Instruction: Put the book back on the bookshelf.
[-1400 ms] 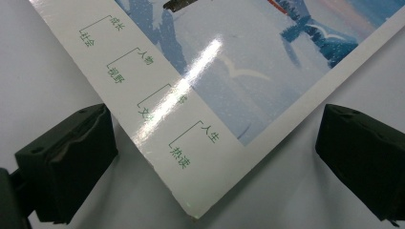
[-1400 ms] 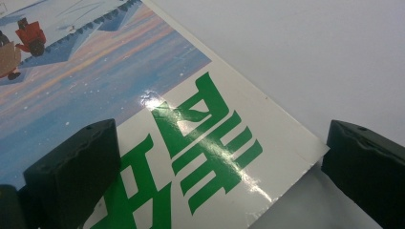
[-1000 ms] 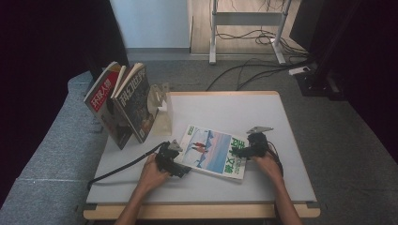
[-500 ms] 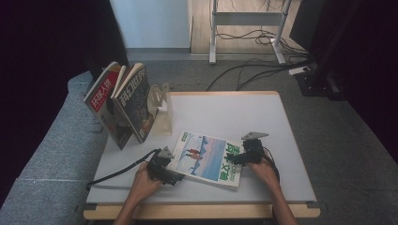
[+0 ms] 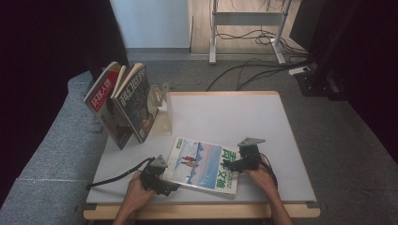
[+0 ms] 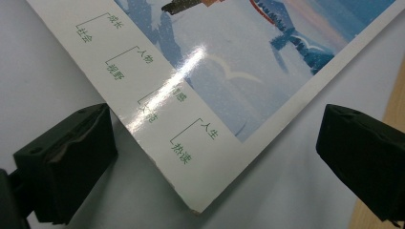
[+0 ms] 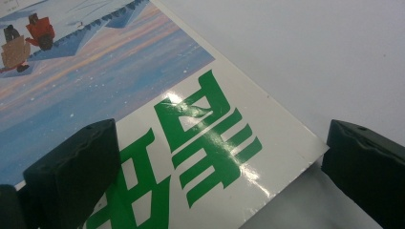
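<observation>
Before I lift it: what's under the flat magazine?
The magazine lies flat on the grey tabletop, which shows all round it. Whatever might be beneath its cover is hidden. Both grippers, left and right, stand open at its corners.

My high view looks forward and down from above my side of the table (image 5: 281,122), far enough back to take in the whole top and the floor beyond. My forearms enter from its bottom edge.

My left gripper view rides on the left gripper (image 5: 162,180) and looks along its jaws, very close to the near-left corner of the magazine (image 6: 200,143).

My right gripper view rides on the right gripper (image 5: 234,165), equally close, facing the magazine's corner with large green characters.

All three views share the magazine; each gripper view covers a different corner.
</observation>
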Motion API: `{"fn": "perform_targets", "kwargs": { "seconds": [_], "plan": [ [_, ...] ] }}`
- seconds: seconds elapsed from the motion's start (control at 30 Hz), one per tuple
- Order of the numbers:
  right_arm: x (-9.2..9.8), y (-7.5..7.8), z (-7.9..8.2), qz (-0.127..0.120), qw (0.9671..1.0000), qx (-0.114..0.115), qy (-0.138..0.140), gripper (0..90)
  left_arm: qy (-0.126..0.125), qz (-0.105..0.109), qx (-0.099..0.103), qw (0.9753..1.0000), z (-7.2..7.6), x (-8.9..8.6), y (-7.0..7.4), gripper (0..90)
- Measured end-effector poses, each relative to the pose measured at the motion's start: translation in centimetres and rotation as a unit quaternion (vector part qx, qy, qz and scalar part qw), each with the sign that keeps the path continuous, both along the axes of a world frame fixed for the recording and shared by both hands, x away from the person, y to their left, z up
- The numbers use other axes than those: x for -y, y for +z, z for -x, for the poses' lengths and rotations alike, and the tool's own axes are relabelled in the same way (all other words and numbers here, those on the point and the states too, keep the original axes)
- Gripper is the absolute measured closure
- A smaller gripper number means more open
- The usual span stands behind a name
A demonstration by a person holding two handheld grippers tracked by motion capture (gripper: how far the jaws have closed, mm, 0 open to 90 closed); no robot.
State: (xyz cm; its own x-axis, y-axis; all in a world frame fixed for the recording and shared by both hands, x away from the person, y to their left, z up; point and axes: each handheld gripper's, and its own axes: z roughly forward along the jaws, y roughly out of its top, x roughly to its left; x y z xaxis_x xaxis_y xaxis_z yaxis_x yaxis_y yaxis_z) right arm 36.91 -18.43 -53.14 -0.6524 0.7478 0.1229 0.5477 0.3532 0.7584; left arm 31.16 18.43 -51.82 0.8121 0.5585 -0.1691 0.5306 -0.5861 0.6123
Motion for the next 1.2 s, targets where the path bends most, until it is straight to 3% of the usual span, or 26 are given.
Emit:
{"fn": "perform_targets", "kwargs": {
  "seconds": [0.07,0.23,0.3,0.53,0.57,0.6,0.73,0.8,0.87,1.03,1.13,1.2],
  "plan": [
    [0.0,0.0,0.0,-0.003,1.0000,0.002,0.000,0.0,-0.009,0.004,-0.004,0.9999,-0.3,-0.2,0.2,0.0],
    [0.2,0.0,0.3,-0.003,0.9999,0.012,0.000,0.0,0.000,0.013,0.007,0.9999,-0.8,-0.5,0.7,0.0],
    [0.3,0.3,0.8,0.018,0.9992,0.031,-0.015,0.0,0.008,0.019,0.015,0.9997,-1.5,-0.8,1.2,0.6],
    [0.5,0.7,2.5,0.014,0.9995,0.029,-0.004,0.0,0.022,0.043,0.018,0.9987,-3.6,-1.2,1.9,1.8],
    [0.5,0.7,2.5,0.014,0.9995,0.029,-0.004,0.0,0.022,0.043,0.018,0.9987,-3.6,-1.2,1.9,1.8],
    [0.5,0.8,3.2,0.014,0.9995,0.030,-0.001,0.0,0.021,0.014,0.037,0.9990,-4.0,-0.8,2.4,1.8],
    [0.4,0.9,4.1,0.011,0.9995,0.029,0.005,0.0,0.013,0.013,0.046,0.9988,-4.7,0.0,3.1,1.2],
    [0.4,1.0,5.1,0.007,0.9996,0.028,0.008,0.0,0.009,0.008,0.052,0.9986,-5.9,0.6,3.4,1.0],
    [0.4,1.0,5.7,0.006,0.9996,0.027,0.010,0.0,0.011,0.008,0.054,0.9985,-6.2,0.8,3.4,1.1],
    [0.2,0.7,7.3,0.012,0.9995,0.024,0.017,0.0,0.002,-0.001,0.054,0.9985,-8.8,2.5,2.9,1.4],
    [0.2,0.7,7.8,0.011,0.9995,0.024,0.020,0.0,-0.005,-0.009,0.058,0.9983,-9.3,3.2,2.5,1.9],
    [0.1,0.6,8.3,0.014,0.9993,0.024,0.024,0.0,0.000,0.008,0.050,0.9987,-9.9,3.4,2.1,2.6]
  ]
}}
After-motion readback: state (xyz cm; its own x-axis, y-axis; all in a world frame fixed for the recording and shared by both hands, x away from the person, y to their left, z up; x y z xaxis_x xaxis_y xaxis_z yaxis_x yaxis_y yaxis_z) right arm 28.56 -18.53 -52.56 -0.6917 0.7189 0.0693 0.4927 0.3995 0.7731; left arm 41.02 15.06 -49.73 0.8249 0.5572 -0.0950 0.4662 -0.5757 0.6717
